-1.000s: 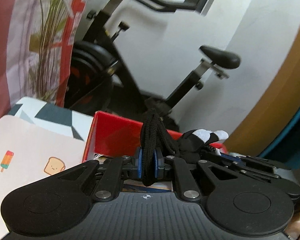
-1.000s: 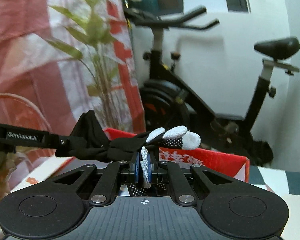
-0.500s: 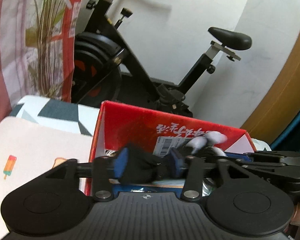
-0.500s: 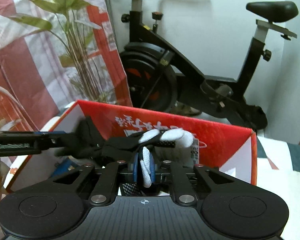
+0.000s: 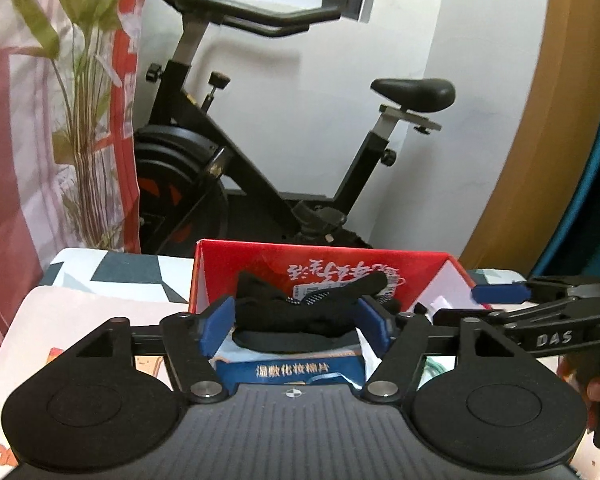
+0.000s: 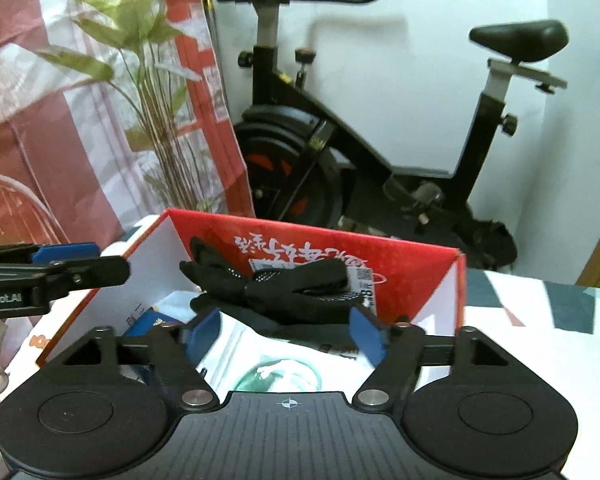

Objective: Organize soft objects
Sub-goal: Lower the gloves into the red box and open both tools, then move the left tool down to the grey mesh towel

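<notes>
Both grippers have just been opening over the red box [image 5: 420, 276], and the black gloves [image 5: 300, 312] now lie inside it, draped across the packets at the bottom. The left gripper [image 5: 296, 324] has its fingers apart; the gloves sit between the blue pads [image 5: 220, 320] and look close to both of them, though from this low angle it is hard to say whether the cloth still brushes a pad or lies just beyond. The right gripper [image 6: 286, 328] stands with its fingers wide apart too, the gloves [image 6: 276, 288] just ahead of and slightly above the line between the tips, resting free against the far wall of the box [image 6: 420, 264].

The step in hand appears to be the release. To finish it well, keep the fingers spread and draw each gripper straight back and up, away from the cloth, so no pad snags a cuff or fingertip and drags it over the rim. Lift the left gripper first, as its pads hem the gloves more tightly.
</notes>
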`<act>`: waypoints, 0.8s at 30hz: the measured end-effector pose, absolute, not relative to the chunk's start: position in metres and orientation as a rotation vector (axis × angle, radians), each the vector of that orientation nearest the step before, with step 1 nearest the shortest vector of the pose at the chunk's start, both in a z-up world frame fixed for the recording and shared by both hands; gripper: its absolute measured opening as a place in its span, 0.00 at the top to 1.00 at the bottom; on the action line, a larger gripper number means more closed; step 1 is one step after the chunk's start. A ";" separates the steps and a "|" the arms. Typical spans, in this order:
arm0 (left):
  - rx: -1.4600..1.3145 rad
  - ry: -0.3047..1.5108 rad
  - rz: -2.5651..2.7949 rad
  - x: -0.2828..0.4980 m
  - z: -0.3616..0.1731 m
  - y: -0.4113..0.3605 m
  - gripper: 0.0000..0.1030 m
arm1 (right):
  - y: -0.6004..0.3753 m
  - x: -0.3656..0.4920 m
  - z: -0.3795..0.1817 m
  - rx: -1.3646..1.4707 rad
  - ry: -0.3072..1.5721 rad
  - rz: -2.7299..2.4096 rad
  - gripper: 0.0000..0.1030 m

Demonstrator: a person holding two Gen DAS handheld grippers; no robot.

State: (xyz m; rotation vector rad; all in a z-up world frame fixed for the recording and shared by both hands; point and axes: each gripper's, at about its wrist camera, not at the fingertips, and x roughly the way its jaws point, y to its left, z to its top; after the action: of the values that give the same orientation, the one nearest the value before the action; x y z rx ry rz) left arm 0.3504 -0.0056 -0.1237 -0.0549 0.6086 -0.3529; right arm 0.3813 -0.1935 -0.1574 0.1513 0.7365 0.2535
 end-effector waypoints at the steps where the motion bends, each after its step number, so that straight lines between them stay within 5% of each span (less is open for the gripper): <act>1: -0.054 0.601 -0.355 0.344 -0.122 -0.004 0.30 | -0.196 0.375 -0.155 0.153 0.723 0.250 0.12; 3: -0.052 0.585 -0.355 0.332 -0.120 0.000 0.24 | -0.201 0.360 -0.149 0.161 0.685 0.240 0.01; 7: -0.021 0.541 -0.349 0.305 -0.119 0.004 0.01 | -0.211 0.332 -0.142 0.178 0.601 0.235 0.00; 24: -0.006 0.572 -0.127 0.239 -0.160 0.023 0.00 | -0.239 0.215 -0.166 0.266 0.354 0.106 0.00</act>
State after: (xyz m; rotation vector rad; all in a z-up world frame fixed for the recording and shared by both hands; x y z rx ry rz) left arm 0.2391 0.0227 -0.1600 -0.0060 0.5716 -0.1268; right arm 0.2151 -0.2391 -0.1656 0.2661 0.3542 0.1062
